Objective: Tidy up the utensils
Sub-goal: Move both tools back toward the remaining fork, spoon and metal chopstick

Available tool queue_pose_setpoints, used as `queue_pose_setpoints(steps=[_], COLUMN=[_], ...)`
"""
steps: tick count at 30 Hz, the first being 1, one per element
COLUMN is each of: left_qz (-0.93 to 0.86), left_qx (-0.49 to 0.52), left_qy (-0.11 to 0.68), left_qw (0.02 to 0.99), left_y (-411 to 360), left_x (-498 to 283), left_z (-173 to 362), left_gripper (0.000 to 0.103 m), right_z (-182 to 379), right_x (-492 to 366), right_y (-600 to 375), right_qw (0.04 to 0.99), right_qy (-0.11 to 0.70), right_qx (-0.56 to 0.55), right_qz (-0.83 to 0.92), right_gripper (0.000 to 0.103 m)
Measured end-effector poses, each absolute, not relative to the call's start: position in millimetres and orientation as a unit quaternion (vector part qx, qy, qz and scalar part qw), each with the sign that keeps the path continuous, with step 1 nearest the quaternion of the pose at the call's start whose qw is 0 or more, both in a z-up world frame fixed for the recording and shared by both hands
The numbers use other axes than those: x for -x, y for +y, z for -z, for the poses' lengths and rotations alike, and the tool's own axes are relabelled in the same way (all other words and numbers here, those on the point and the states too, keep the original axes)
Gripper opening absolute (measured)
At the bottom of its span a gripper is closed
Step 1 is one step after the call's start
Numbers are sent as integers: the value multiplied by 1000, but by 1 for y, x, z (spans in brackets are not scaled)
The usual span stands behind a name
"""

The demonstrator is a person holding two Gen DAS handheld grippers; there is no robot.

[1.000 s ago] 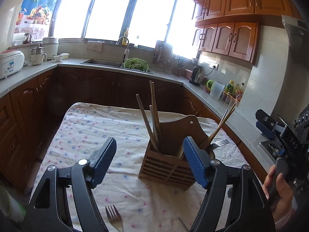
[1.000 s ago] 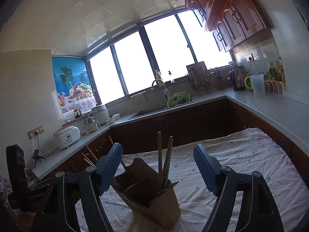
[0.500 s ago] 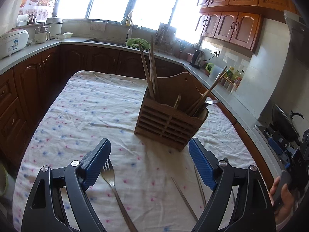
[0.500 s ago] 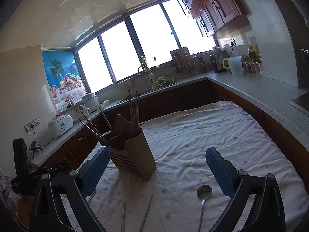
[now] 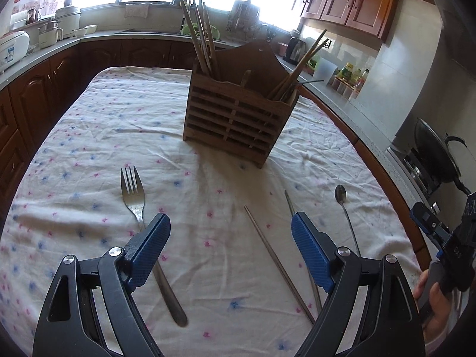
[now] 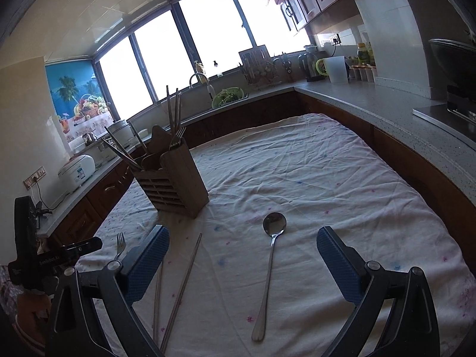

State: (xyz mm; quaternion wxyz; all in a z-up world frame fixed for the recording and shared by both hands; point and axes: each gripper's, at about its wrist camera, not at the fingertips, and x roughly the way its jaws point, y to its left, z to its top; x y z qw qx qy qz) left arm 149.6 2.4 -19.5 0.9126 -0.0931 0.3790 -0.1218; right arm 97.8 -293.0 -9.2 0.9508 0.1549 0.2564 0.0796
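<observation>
A wooden utensil holder (image 5: 238,116) stands on the cloth-covered table (image 5: 89,136), with chopsticks and a fork upright in it; it also shows in the right wrist view (image 6: 172,178). A fork (image 5: 139,217), two metal chopsticks (image 5: 276,264) and a spoon (image 5: 345,208) lie on the cloth in front of it. My left gripper (image 5: 230,232) is open and empty above the fork and chopsticks. My right gripper (image 6: 242,247) is open and empty above the spoon (image 6: 270,253) and chopsticks (image 6: 181,288).
Kitchen counters with dark cabinets wrap around the table on three sides. A sink (image 6: 229,95), a rice cooker (image 6: 77,169), a kettle (image 6: 309,65) and a stove with a wok (image 5: 437,154) stand on them. The right gripper shows at the left view's right edge (image 5: 446,238).
Both grippers have pulled back and tilted down. The holder now lies farther off, and the fork, chopsticks and spoon on the cloth have come fully into view.
</observation>
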Motion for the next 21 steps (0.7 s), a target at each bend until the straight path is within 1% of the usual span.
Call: queue_pose_setpoints(steps=[12, 13, 16, 18, 21], left_qz=[126, 127, 131, 133, 137], left_qx=[59, 57, 47, 40, 33], left_qy=[425, 428, 438, 446, 458], left_qw=[894, 893, 888, 884, 878], left_y=[-27, -29, -37, -42, -49], left_x=[-163, -165, -172, -177, -185], left_z=[40, 41, 45, 48, 54], left_gripper=[85, 84, 75, 73, 65], right_z=[29, 31, 35, 37, 41], right_x=[-120, -123, -133, -138, -146], right_y=[-292, -291, -292, -293, -294], right_qw=[937, 936, 932, 930, 926], right_qy=[309, 314, 326, 332, 340], right_qx=[-137, -136, -132, -132, -133], right_qz=[-86, -87, -90, -92, -94], right_gripper=[100, 100, 99, 99, 97])
